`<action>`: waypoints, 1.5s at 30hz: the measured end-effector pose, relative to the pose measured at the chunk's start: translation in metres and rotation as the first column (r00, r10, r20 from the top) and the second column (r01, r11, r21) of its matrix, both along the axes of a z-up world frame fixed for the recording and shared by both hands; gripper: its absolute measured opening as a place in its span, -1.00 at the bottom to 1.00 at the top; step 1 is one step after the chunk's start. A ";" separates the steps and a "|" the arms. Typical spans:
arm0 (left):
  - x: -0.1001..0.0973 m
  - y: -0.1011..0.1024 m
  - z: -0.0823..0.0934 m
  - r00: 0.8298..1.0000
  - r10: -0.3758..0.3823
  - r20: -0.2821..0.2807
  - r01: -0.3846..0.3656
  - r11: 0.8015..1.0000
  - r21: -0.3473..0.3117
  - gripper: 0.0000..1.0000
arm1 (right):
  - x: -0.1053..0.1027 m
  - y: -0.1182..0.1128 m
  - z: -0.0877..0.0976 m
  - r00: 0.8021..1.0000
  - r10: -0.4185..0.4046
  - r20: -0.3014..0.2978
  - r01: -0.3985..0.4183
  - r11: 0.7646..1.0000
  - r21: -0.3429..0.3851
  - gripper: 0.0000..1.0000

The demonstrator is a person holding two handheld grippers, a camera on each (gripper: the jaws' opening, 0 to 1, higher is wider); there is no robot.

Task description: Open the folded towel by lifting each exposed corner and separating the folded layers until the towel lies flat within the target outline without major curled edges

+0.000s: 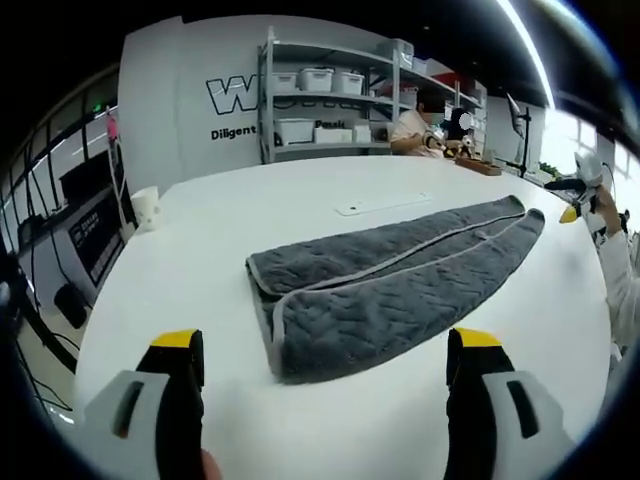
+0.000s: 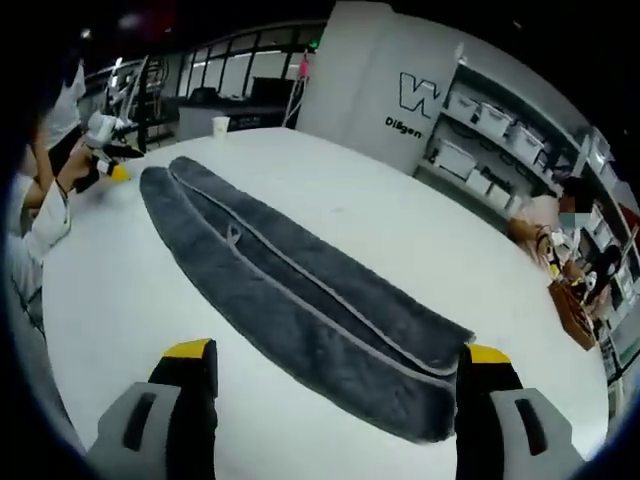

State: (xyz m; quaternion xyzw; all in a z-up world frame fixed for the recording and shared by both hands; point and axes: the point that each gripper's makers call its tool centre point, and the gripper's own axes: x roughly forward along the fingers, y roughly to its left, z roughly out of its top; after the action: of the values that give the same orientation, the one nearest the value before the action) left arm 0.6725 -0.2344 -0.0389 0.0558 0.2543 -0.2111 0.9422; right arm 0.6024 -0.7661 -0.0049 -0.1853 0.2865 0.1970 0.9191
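Lying folded lengthwise on the table (image 1: 300, 190), the towel (image 1: 390, 280) is untouched.

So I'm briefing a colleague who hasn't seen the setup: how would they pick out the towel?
Start at the big white table in front of the shelving unit. Along its middle lies the towel, a long dark grey quilted cloth with a pale edge band, folded lengthwise into a narrow strip. The white cup and small flat white card nearby are far smaller.
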 end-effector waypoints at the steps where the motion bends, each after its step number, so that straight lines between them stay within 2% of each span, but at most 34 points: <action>1: 0.000 0.000 0.000 1.000 -0.001 0.001 0.001 1.000 0.000 0.98 | 0.000 0.002 -0.002 1.000 0.000 0.003 0.000 1.000 0.008 0.99; 10: -0.001 0.000 -0.002 1.000 0.004 0.002 -0.004 1.000 0.004 0.97 | 0.007 0.008 -0.026 1.000 0.011 -0.021 -0.010 0.999 0.033 0.99; 14: 0.001 -0.006 -0.004 1.000 -0.021 0.004 0.021 1.000 -0.004 0.90 | 0.007 0.013 -0.027 0.999 0.034 -0.013 -0.034 0.998 0.050 0.99; 18: 0.006 -0.011 -0.005 1.000 -0.029 0.001 0.029 0.999 -0.020 0.78 | 0.007 0.014 -0.036 0.998 0.049 -0.028 -0.048 0.998 0.032 0.99; 22: 0.016 -0.016 0.004 0.999 -0.041 0.004 0.041 0.999 -0.016 0.67 | 0.003 0.018 -0.040 0.996 0.074 -0.040 -0.074 0.997 0.021 0.99; 25: 0.022 -0.018 0.005 0.998 -0.056 -0.006 0.056 0.998 -0.004 0.58 | 0.000 0.023 -0.035 0.995 0.095 -0.028 -0.095 0.995 0.025 0.99; 30: 0.034 -0.013 -0.003 0.997 -0.051 -0.051 0.053 0.998 0.021 0.49 | -0.004 0.030 -0.024 0.993 0.119 0.004 -0.119 0.992 0.049 0.99; 36: 0.043 -0.012 -0.009 0.996 -0.037 -0.085 0.039 0.999 0.020 0.29 | -0.008 0.034 -0.019 0.990 0.135 0.028 -0.137 0.989 0.055 0.99; 45: 0.050 -0.011 -0.023 0.991 -0.022 -0.132 0.023 1.000 0.004 -0.20 | -0.011 0.038 -0.011 0.986 0.156 0.055 -0.159 0.985 0.066 0.99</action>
State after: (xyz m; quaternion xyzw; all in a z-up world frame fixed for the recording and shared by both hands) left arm 0.7222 -0.2455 -0.0617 0.0472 0.3159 -0.2241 0.9207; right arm 0.5919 -0.7282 -0.0154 -0.1796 0.2411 0.2743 0.9134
